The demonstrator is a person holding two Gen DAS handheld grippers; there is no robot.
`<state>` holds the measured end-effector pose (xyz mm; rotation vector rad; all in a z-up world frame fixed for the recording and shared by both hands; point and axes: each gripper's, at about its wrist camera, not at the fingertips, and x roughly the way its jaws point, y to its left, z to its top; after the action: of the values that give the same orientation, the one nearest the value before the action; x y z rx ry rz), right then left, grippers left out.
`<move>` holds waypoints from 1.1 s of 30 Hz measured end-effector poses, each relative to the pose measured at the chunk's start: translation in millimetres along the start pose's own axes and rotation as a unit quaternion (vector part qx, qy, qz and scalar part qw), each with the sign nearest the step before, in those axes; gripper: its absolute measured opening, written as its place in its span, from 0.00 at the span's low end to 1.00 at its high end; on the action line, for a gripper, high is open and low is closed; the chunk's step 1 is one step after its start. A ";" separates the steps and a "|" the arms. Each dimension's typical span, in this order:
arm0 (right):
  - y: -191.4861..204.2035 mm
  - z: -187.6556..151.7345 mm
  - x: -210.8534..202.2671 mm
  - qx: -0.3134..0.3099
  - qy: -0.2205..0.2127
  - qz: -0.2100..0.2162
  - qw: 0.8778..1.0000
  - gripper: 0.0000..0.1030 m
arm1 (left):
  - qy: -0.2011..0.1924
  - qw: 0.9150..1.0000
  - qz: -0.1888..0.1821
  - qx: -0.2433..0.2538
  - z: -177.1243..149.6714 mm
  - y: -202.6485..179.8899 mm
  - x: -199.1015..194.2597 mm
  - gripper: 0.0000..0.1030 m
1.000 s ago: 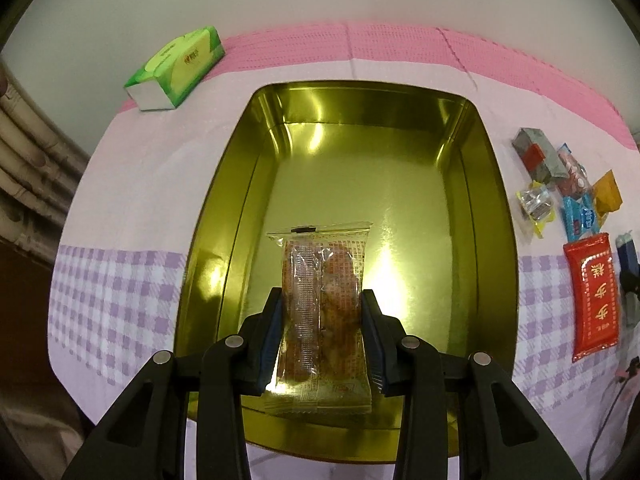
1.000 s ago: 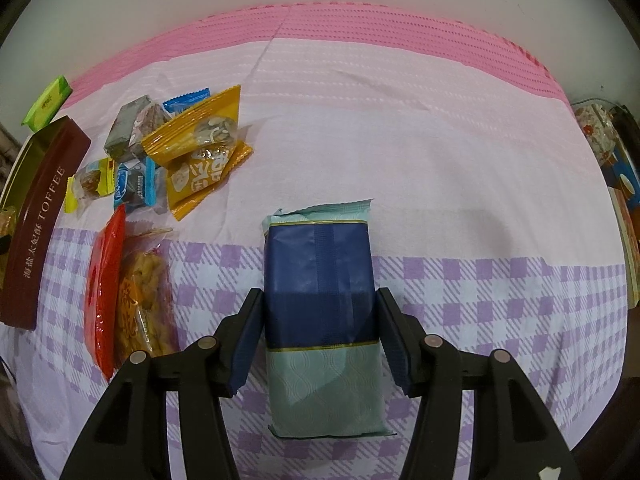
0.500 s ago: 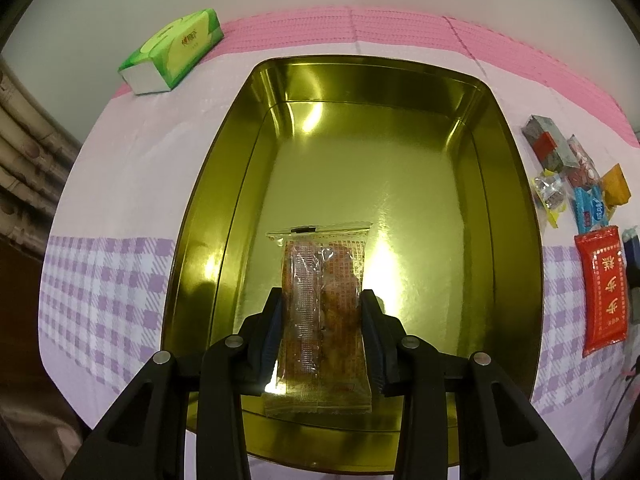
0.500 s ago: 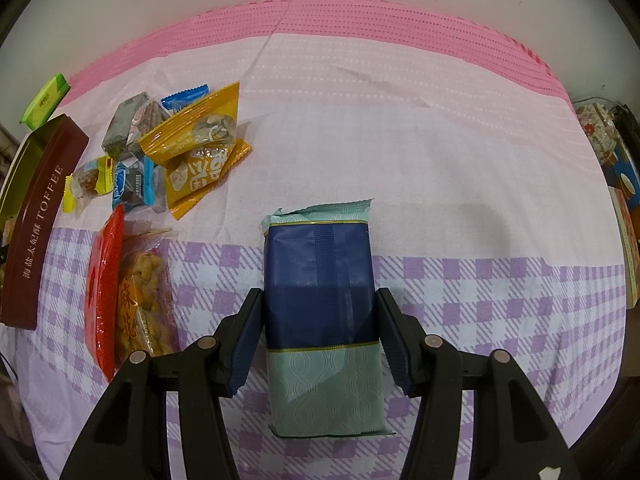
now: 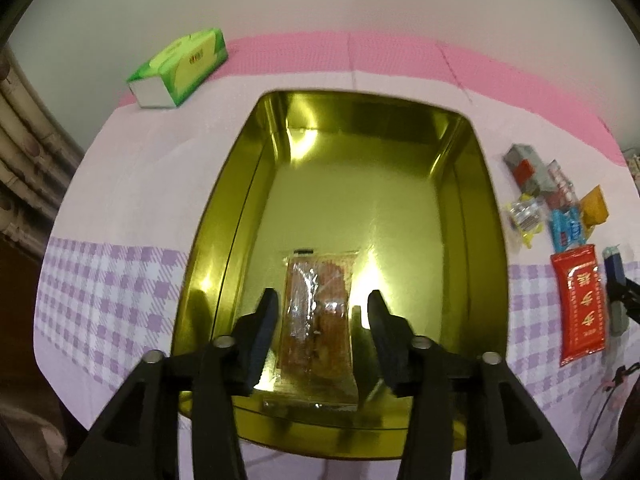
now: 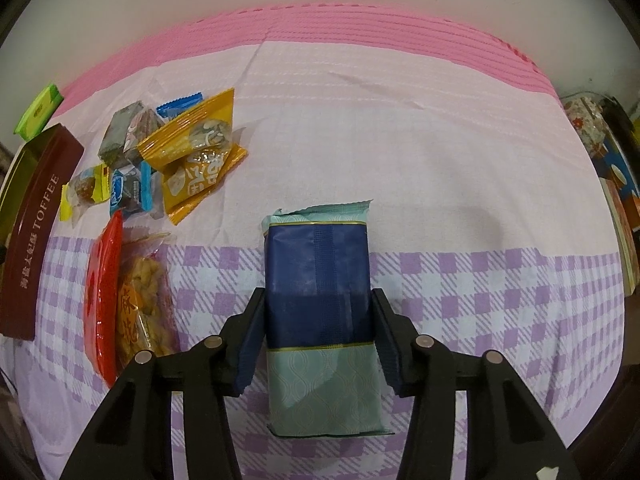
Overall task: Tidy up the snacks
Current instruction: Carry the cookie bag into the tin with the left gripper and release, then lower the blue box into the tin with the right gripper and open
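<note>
Jaws of the left gripper are opening over the gold tin; a clear packet of orange-brown snack lies between them on the tin's floor at its near end, with a gap showing on each side, so the pads no longer press it. The rest of the tin's floor is bare and shiny. Beyond the tin's far left corner a green tissue box sits on the cloth, which is pale pink with a purple check band near and a deeper pink strip far. To the right of the tin lies a loose cluster of small sweets, and nearer, a red packet with gold characters.

Right gripper: its jaws are closing on a dark blue packet with a pale green near end. The packet lies lengthwise between the fingers on the check band; the pads stand right at its sides, though firm contact cannot be made out. Left of it lie the red packet and, just beside that, a clear bag of fried twists. Farther off sit two orange packets among grey, blue and yellow sweets. At the far left edge stands the tin's brown side, lettered TOFFEE.
</note>
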<state>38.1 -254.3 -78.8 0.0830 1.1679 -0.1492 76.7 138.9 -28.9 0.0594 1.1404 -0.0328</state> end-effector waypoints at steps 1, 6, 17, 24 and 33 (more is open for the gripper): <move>0.0 -0.7 -0.4 0.003 0.000 -0.001 1.000 0.45 | -0.010 1.000 0.003 0.001 -0.6 -0.3 -4.8 0.51; -2.3 -2.3 -3.6 0.024 -0.001 -0.006 1.000 0.45 | -0.029 1.000 0.006 0.002 -1.2 -2.2 -18.2 0.55; -2.0 14.0 -49.5 0.072 -0.055 -0.003 0.996 0.45 | -0.055 0.997 0.009 -0.052 -2.0 19.5 -39.4 0.62; 61.8 37.1 -81.6 0.035 -0.079 0.055 0.995 0.45 | -0.081 0.988 0.039 -0.127 -2.5 60.7 -53.2 0.65; 198.2 48.9 -97.2 -0.034 -0.082 0.157 0.984 0.45 | -0.080 0.980 0.074 -0.164 -15.4 90.4 -59.1 0.66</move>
<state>77.0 -58.5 27.3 0.1903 0.9811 0.1592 43.2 229.8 21.1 -0.1499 0.9647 0.2786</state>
